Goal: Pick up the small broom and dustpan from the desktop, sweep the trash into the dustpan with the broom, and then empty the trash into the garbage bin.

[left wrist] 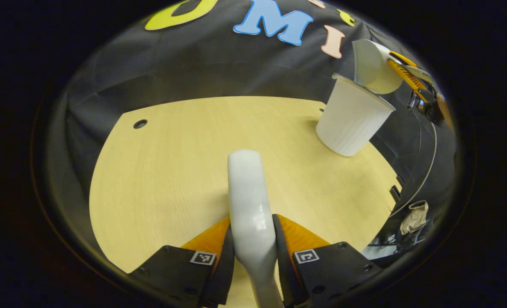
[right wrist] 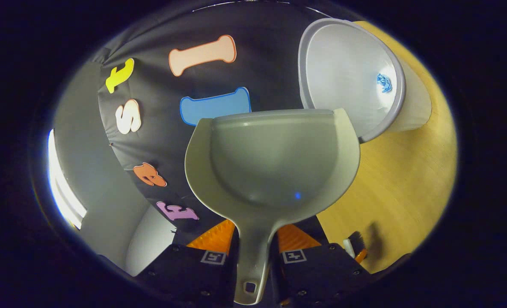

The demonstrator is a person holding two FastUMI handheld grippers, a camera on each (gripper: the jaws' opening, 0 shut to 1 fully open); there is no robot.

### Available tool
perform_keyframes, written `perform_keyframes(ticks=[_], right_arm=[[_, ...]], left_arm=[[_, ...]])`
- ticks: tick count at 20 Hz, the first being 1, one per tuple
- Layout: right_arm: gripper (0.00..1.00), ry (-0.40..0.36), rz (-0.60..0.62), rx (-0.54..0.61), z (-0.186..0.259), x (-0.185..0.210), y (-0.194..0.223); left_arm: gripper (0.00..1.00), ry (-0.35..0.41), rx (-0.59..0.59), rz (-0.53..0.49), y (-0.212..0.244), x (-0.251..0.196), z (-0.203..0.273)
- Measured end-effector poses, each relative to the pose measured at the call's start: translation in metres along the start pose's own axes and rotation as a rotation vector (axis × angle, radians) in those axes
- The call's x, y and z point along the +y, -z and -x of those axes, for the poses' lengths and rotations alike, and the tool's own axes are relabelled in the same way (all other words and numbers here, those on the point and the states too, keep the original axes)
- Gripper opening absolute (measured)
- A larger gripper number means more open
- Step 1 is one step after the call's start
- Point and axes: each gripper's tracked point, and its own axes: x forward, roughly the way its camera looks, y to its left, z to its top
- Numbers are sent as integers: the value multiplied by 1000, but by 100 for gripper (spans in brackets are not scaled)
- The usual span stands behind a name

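Left gripper view, left tongs (left wrist: 253, 256): closed onto one white handle, the broom (left wrist: 249, 201), both fingers pressing its sides; the handle runs forward over the desk (left wrist: 163, 171), and its bristles are out of sight.
Right gripper view, right tongs (right wrist: 253, 252): closed onto the stem of one pale dustpan (right wrist: 272, 162), both fingers against it; the scoop looks bare inside, and its far lip reaches the rim of the bin.
Writing: none readable on broom, dustpan or bin; each finger carries one small square black-and-white marker, two per pair of tongs.
Garbage bin (right wrist: 351, 72): one, white, standing far right on the desk; the right gripper view looks into its mouth, where one small blue scrap (right wrist: 383, 82) lies against the inner wall.
Left gripper view, far right: the bin (left wrist: 351, 119) again with the dustpan (left wrist: 371, 66) tipped over its rim, held by the right tongs (left wrist: 407, 72).
Counts: one broom, one dustpan, one bin, one blue scrap.
Edges and room: wide bare wood lies left of and nearer than the bin; the bin sits close to the desk's far right edge; one small dark hole (left wrist: 140, 124) marks the far left corner.
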Motion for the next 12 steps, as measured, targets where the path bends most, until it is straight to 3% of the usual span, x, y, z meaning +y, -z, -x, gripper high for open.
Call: perform_keyframes(ticks=[6, 12], right_arm=[[33, 129, 211, 52, 2, -27, 57], [33, 327, 459, 123, 11, -76, 91]], left_arm=[[50, 0, 1, 16, 6, 10, 5], [52, -44, 0, 48, 11, 18, 12]])
